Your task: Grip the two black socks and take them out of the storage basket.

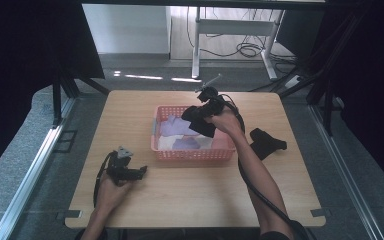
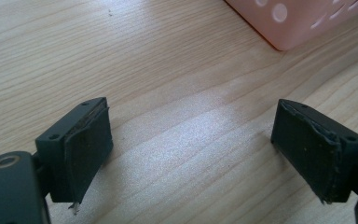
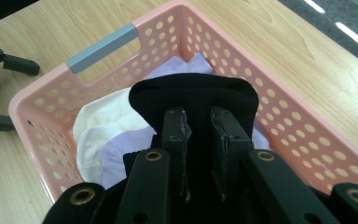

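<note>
Jaws of the left gripper (image 1: 142,172) stood wide apart with nothing between them, its own view showing bare wood grain in the gap and a corner of the pink basket (image 2: 303,25) at the upper right. That gripper lay low on the bench (image 1: 190,195), to the left of and a little nearer the person than the basket (image 1: 192,152), its jaws pointing toward the basket's near left corner. The left hand (image 1: 111,189) held it from behind, the forearm coming straight up from the bench's near edge.

Inside the basket lay pale socks, white (image 3: 105,123) and lilac (image 3: 121,149) ones, bunched against its floor.

Above the basket's right half, the right gripper (image 1: 200,112) was raised off the bench, tilted forward and down. Its jaws were pinched on a black sock (image 3: 191,95), which draped over and ahead of them in the right gripper view and hung over the basket's interior. The right hand (image 1: 224,120) gripped the tool from the basket's right side, with the forearm running diagonally back to the bench's near right edge and the cable trailing along it.

Right of the basket, and apart from it, another black sock (image 1: 266,141) lay crumpled on the bench.
</note>
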`<state>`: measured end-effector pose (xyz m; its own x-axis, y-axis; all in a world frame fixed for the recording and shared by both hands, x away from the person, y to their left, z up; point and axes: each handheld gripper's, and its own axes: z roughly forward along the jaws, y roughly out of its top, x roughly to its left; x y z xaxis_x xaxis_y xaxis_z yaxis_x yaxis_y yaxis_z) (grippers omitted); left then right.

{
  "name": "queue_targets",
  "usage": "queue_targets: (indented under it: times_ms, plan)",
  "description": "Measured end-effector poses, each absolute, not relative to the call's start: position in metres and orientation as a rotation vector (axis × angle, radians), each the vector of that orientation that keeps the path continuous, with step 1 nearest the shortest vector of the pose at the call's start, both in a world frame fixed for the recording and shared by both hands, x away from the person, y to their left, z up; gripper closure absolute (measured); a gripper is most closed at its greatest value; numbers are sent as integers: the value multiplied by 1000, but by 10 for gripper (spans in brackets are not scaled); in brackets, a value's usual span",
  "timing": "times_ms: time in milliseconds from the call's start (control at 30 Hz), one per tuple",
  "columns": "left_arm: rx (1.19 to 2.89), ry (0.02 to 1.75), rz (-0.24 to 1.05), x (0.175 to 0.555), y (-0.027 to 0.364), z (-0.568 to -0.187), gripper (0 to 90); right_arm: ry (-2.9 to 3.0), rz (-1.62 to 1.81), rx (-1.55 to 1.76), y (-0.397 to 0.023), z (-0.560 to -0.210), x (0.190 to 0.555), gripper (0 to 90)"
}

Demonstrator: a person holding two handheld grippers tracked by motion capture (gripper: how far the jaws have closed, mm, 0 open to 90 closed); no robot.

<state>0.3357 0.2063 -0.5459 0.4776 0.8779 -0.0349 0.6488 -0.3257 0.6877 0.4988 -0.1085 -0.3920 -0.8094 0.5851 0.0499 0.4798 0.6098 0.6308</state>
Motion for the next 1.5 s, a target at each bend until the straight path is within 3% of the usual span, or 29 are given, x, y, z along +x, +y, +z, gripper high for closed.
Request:
queue_targets:
  times_ms: [467, 1500]
  plan:
    - [2083, 1257, 463, 336, 206, -546, 120, 2583, 963, 943, -147, -369, 493, 768]
    - [2086, 1258, 461, 336, 206, -546, 120, 2373, 906, 1171, -264, -359, 475, 757]
